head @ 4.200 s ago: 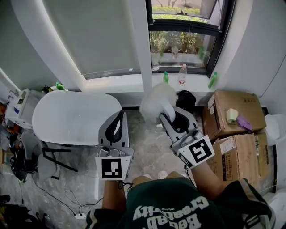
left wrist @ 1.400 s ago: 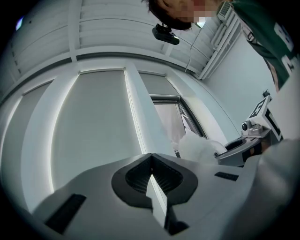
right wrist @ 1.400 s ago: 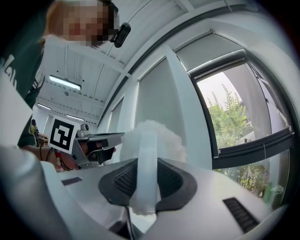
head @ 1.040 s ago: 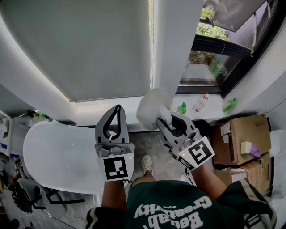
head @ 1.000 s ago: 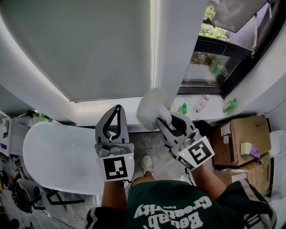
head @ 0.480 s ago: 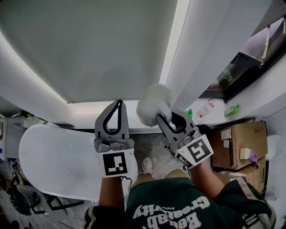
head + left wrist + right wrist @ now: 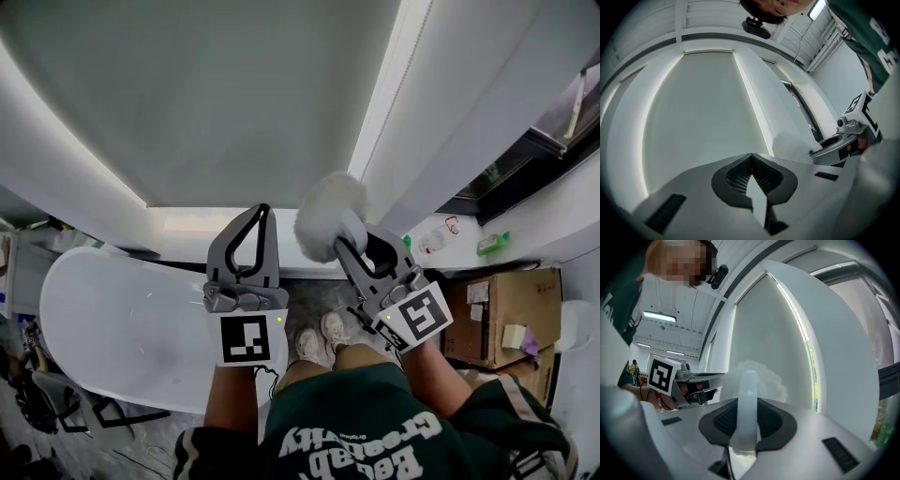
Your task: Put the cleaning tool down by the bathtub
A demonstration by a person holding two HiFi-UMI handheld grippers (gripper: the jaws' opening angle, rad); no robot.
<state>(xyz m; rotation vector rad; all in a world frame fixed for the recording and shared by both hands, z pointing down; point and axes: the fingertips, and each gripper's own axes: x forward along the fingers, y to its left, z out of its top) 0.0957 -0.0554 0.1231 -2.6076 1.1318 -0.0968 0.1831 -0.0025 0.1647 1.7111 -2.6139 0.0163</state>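
While the tool [image 7: 328, 214] is clamped in the right gripper [image 7: 349, 246], it's up in the air, not down yet. The jaws pinch its clear handle [image 7: 748, 394], w/ the fluffy white head [image 7: 761, 373] sticking out past the tips, roughly level, toward the wall. The left gripper [image 7: 260, 214] has its jaws together w/ nothing between them. It hangs just beside the right one, over the tub's right end.

Progress, as I read it: pickup is done and the tool has been brought near the tub [image 7: 112, 319], which lies below and to the left. What's left is to lower it to the floor [image 7: 314, 298] by the tub's right end, or maybe the rim (can't say which), then open the jaws and pull back. Roughly halfway.

Surface: the floor is grey marbled stone, seen as a narrow strip between the tub's right end and the boxes [image 7: 497, 314]. The person's shoes [image 7: 317, 339] stand on it, so there isn't much room. The tub is white, oval and smooth.

Room: a grey blind [image 7: 234, 94] fills the wall ahead, w/ a white ledge under it and a white pillar to its right. A dark-framed window is at far right, w/ bottles [image 7: 436, 239] on its sill. Dark clutter lies along the floor's left edge; details too small to tell.
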